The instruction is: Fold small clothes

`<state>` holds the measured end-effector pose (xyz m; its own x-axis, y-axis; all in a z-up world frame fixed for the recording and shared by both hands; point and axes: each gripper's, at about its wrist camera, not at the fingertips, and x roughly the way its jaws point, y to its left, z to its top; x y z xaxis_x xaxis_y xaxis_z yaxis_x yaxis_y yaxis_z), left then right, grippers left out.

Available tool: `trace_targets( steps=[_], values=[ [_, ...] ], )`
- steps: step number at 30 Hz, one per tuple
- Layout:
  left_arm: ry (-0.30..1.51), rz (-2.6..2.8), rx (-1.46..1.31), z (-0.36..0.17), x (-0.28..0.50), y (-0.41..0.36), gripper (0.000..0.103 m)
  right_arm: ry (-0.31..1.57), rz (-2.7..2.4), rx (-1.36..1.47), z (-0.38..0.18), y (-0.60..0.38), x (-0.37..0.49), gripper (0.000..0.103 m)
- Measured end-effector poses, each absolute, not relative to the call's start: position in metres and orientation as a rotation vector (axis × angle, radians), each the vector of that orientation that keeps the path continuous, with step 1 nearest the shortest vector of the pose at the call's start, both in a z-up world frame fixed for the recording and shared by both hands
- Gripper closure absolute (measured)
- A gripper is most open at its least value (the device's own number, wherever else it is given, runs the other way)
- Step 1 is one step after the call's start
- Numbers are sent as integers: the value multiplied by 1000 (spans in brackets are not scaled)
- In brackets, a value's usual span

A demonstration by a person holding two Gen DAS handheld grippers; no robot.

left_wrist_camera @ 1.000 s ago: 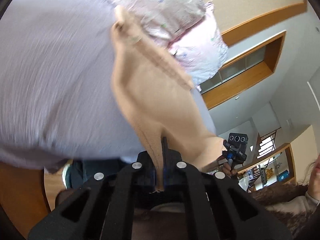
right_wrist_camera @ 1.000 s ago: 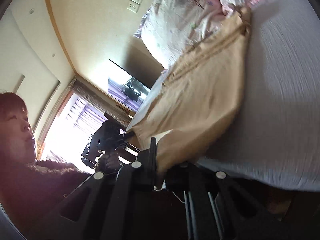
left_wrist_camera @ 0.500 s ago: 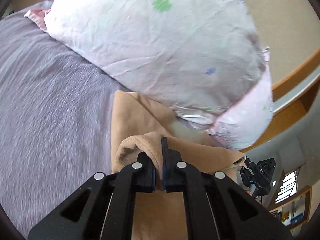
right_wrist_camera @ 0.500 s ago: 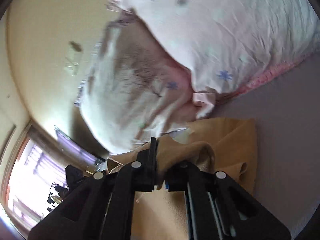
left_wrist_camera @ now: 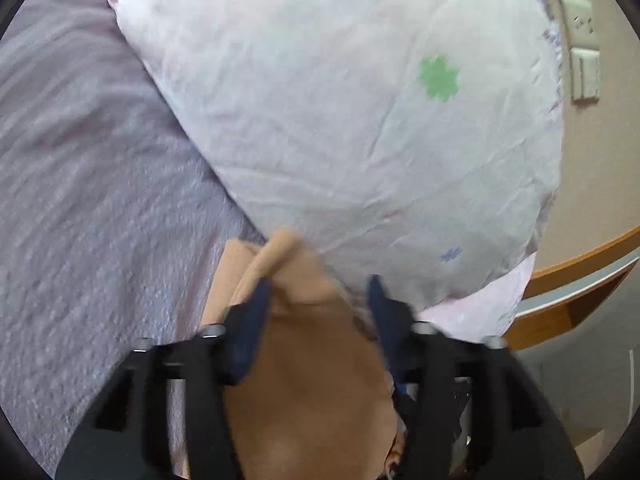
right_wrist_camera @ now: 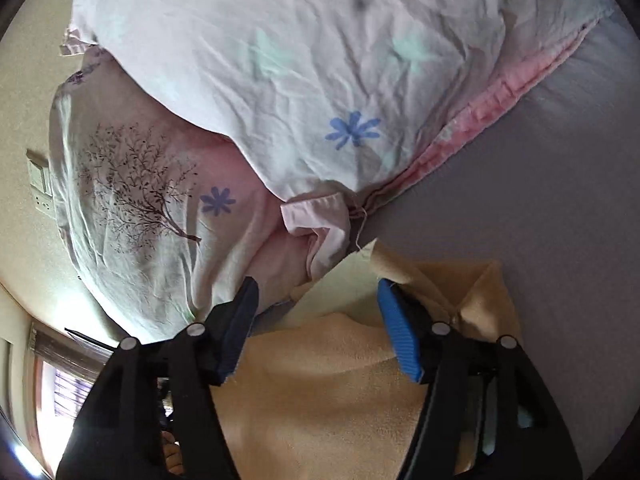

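A tan fleece garment (left_wrist_camera: 304,364) lies folded over itself on the lilac bedspread (left_wrist_camera: 88,208), its far edge against the pillows. My left gripper (left_wrist_camera: 318,292) is open, with the garment's bunched edge lying loose between its blue-padded fingers. My right gripper (right_wrist_camera: 316,296) is open too, and the same tan garment (right_wrist_camera: 320,392) lies below and between its fingers, with a white label corner sticking up.
A large white floral pillow (left_wrist_camera: 360,120) lies right ahead of the left gripper. In the right wrist view that white pillow (right_wrist_camera: 320,60) lies over a pink tree-print pillow (right_wrist_camera: 152,208). The wall with a switch plate (left_wrist_camera: 582,48) is behind, and a wooden ledge (left_wrist_camera: 572,312) to the right.
Both grippers carried the garment's near edge forward to the pillows, folding it over, then opened and let the cloth go.
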<state>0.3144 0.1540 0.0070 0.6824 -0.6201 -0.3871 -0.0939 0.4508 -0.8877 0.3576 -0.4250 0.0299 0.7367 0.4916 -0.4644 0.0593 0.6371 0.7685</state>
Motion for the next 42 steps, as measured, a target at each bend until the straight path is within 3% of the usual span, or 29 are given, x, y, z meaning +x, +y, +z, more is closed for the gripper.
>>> trace_targets(
  steps=[1,6,9,12,14,18,21,23,25,28,31,34,37,39,40,42],
  values=[
    [729,-347,-1060,16,306,161,7,672,285,841,38,-426,348,30],
    [819,-353,-909,31,275,167,7,643,212,662,63,-427,331,29],
    [896,-382,-776,31,259,147,7,752,138,586,52,-418,349,45],
    [930,-395,-672,32,249,133,7,865,43,448,35,-404,368,69],
    [951,-395,-628,27,244,125,7,906,29,414,24,-398,380,96],
    [989,-392,-562,21,250,112,7,784,-44,457,33,-411,375,97],
    [1010,-405,-545,16,249,112,7,700,-31,471,47,-417,351,87],
    [1028,-410,-530,16,249,113,7,694,93,494,52,-410,334,54],
    [1037,-408,-518,14,248,110,7,726,211,497,50,-399,318,42],
    [1045,-408,-524,12,244,110,7,881,198,415,22,-380,317,32],
    [1048,-406,-524,13,240,111,7,875,173,325,22,-371,304,33],
    [1051,-406,-501,13,238,107,7,754,280,446,38,-379,283,32],
    [1052,-390,-467,14,238,97,7,588,319,491,49,-390,256,19],
    [1047,-371,-463,14,238,92,7,531,338,568,49,-403,256,16],
    [1043,-358,-467,14,237,91,12,525,345,609,51,-412,265,16],
    [1056,-344,-534,10,236,92,37,536,353,686,43,-427,259,16]
  ],
)
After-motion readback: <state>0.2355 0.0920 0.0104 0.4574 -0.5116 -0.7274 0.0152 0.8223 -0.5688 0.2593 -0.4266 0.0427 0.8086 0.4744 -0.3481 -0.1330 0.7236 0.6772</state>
